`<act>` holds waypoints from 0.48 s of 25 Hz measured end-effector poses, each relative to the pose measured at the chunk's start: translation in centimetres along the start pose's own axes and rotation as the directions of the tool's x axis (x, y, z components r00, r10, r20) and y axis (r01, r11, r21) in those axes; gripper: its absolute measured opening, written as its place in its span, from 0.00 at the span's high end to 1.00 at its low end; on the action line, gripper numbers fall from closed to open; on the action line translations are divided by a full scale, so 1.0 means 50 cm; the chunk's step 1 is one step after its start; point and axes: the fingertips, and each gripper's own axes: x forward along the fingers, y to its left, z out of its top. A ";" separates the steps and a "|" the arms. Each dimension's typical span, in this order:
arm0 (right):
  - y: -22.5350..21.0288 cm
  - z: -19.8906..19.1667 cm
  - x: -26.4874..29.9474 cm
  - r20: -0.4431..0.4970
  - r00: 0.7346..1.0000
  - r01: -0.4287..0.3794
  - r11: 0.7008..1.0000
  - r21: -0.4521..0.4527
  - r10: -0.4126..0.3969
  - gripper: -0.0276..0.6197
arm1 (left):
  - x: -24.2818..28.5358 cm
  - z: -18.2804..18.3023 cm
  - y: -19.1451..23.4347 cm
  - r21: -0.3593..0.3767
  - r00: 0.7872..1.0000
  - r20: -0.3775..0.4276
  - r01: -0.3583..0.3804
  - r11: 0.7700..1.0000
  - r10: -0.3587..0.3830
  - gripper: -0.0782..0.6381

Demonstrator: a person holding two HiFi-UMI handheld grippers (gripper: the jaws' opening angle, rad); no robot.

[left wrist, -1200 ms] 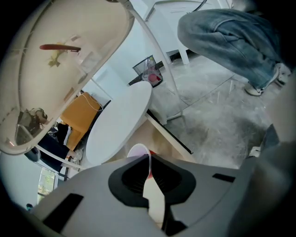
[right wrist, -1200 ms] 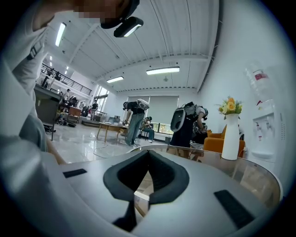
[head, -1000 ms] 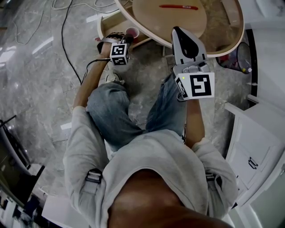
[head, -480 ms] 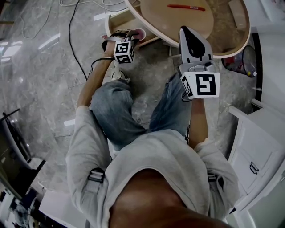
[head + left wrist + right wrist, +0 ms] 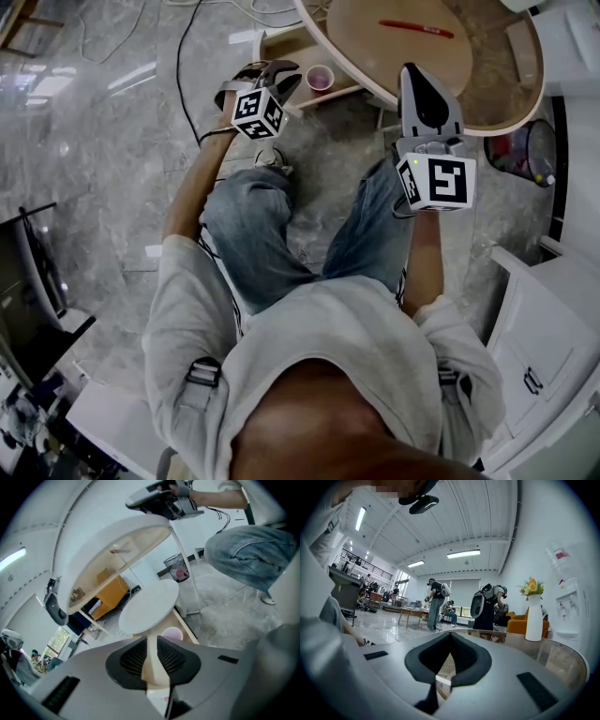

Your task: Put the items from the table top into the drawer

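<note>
Two grippers are in play, one in each of the seated person's hands. The left gripper (image 5: 284, 77) hangs over the marble floor just beside the open wooden drawer (image 5: 286, 45) that juts out below the round table (image 5: 511, 89). It tilts downward toward the drawer. Its jaws have just been closing but now stand a narrow gap apart, with nothing between the pads. In the left gripper view (image 5: 151, 644), only the drawer's pale wooden edge (image 5: 185, 625) shows through that gap. The pink cup (image 5: 320, 78) stands upright, mouth up, inside the drawer, near the gripper but clear of it, and it also shows just past the jaw tips in the left gripper view (image 5: 172, 633). A red pen (image 5: 411, 28) lies flat on the wooden middle of the table top, well apart from both grippers. The right gripper (image 5: 411, 71) is held level at the near edge of the table, its tip over the rim. Its jaws meet at the tips with nothing in them, as the right gripper view (image 5: 450, 634) shows. Beyond them in that view, a white vase of flowers (image 5: 533, 613) stands on the far side of the glass top. A wire waste bin (image 5: 527, 150) sits on the floor to the right of the table.
</note>
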 end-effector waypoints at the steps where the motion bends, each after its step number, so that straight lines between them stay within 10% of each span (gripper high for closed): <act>1: -0.001 0.002 -0.002 0.003 1.000 0.007 1.000 0.006 -0.007 0.92 | -0.022 0.001 0.021 -0.010 1.000 0.002 -0.031 0.999 0.031 0.81; 12: 0.010 0.014 -0.003 0.024 1.000 -0.011 1.000 0.004 0.011 0.92 | -0.209 0.048 0.241 -0.032 0.961 0.017 -0.277 0.960 0.278 0.87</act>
